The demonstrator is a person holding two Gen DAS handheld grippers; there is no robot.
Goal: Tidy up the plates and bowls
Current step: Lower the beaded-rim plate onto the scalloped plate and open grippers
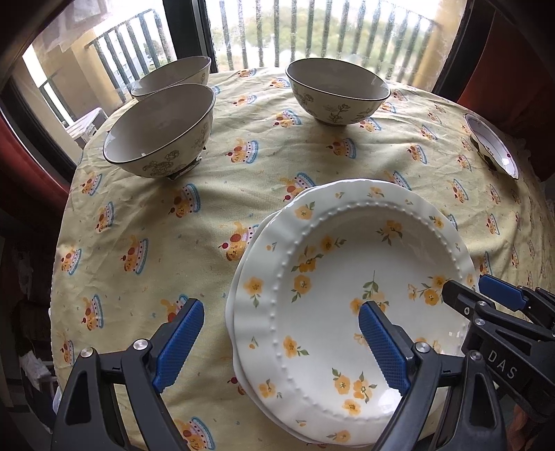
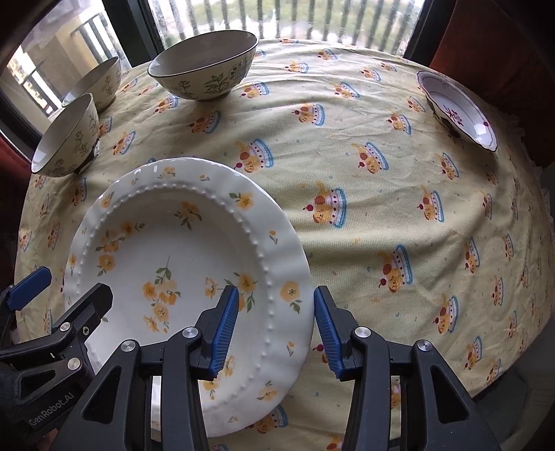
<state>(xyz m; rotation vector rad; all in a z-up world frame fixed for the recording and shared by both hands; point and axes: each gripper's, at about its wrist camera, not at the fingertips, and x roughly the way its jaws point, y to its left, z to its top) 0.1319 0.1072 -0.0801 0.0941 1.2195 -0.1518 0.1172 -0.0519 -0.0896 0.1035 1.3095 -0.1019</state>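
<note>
A white plate with yellow flowers [image 1: 350, 277] lies on top of another plate near the table's front; it also shows in the right wrist view [image 2: 180, 249]. My left gripper [image 1: 281, 333] is open, its jaws astride the plates' left rim. My right gripper [image 2: 275, 322] is open, its jaws astride the right rim. Three cream floral bowls stand at the back: two at the left [image 1: 159, 132] [image 1: 173, 74] and one in the middle [image 1: 336, 92]. A small white dish with purple trim [image 2: 458, 111] sits at the far right edge.
The round table [image 2: 381, 173] carries a yellow cloth with cake prints. A window with balcony railings [image 1: 312, 31] is behind it. Red curtains [image 1: 513, 69] hang at the sides.
</note>
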